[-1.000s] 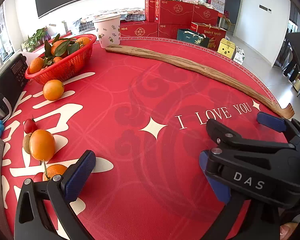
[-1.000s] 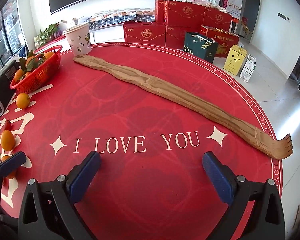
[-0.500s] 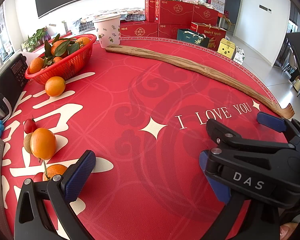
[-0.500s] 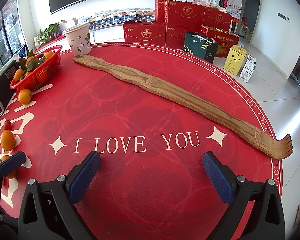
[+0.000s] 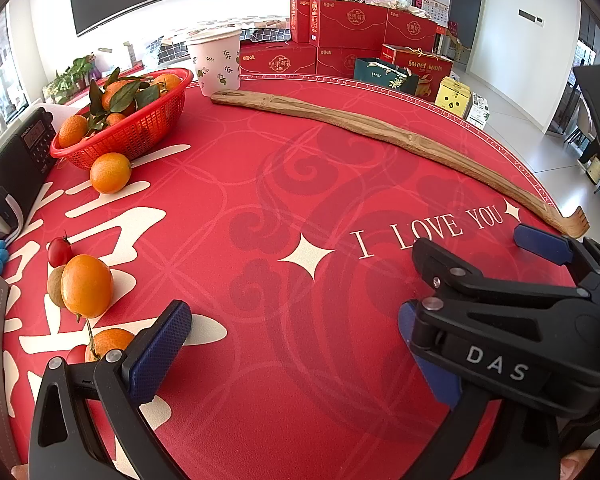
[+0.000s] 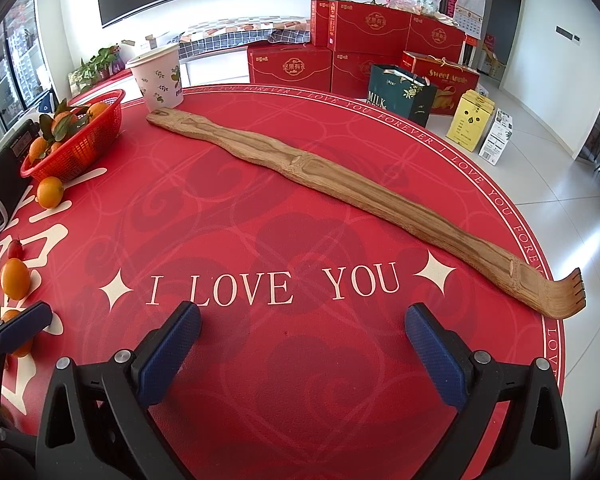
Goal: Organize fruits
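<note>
Red cloth (image 6: 300,208) printed with "I LOVE YOU" covered the round table, and both grippers hung low over its near edge. On the left side stood a red basket (image 5: 140,132) heaped with leafy oranges, and one loose orange (image 5: 110,173) lay just in front of it, almost touching the mesh. Nearer the left gripper (image 5: 292,344) sat a small cluster: an oval orange fruit (image 5: 86,286) against a brownish one, a cherry tomato (image 5: 59,252) just behind, and another orange (image 5: 110,342) partly hidden by the gripper's own finger. That gripper's blue pads stood wide apart, gripping nothing. The right gripper (image 6: 302,350) was likewise spread, with bare cloth between its pads (none of the fruit lay near it). A long wooden back scratcher (image 6: 340,196) stretched diagonally across the table, starting near a flowered cup (image 6: 158,78).
</note>
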`<move>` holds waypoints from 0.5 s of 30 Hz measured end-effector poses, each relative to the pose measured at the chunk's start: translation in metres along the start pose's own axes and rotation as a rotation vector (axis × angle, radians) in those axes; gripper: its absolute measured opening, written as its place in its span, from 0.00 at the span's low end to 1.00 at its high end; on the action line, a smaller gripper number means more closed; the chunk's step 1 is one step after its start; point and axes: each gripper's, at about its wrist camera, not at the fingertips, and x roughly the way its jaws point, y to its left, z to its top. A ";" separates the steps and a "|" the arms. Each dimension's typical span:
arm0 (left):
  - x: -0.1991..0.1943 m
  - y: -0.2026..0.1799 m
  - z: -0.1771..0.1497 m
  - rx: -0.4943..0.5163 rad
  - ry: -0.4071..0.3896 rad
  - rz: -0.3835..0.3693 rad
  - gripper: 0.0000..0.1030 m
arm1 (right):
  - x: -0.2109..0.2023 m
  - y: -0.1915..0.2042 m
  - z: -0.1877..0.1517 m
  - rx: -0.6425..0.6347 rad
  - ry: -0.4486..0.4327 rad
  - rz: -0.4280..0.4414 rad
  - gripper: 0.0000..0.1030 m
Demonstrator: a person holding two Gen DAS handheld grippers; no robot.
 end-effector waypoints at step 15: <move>0.001 0.000 0.001 0.000 0.000 0.000 1.00 | 0.000 0.000 0.000 0.000 0.000 -0.001 0.99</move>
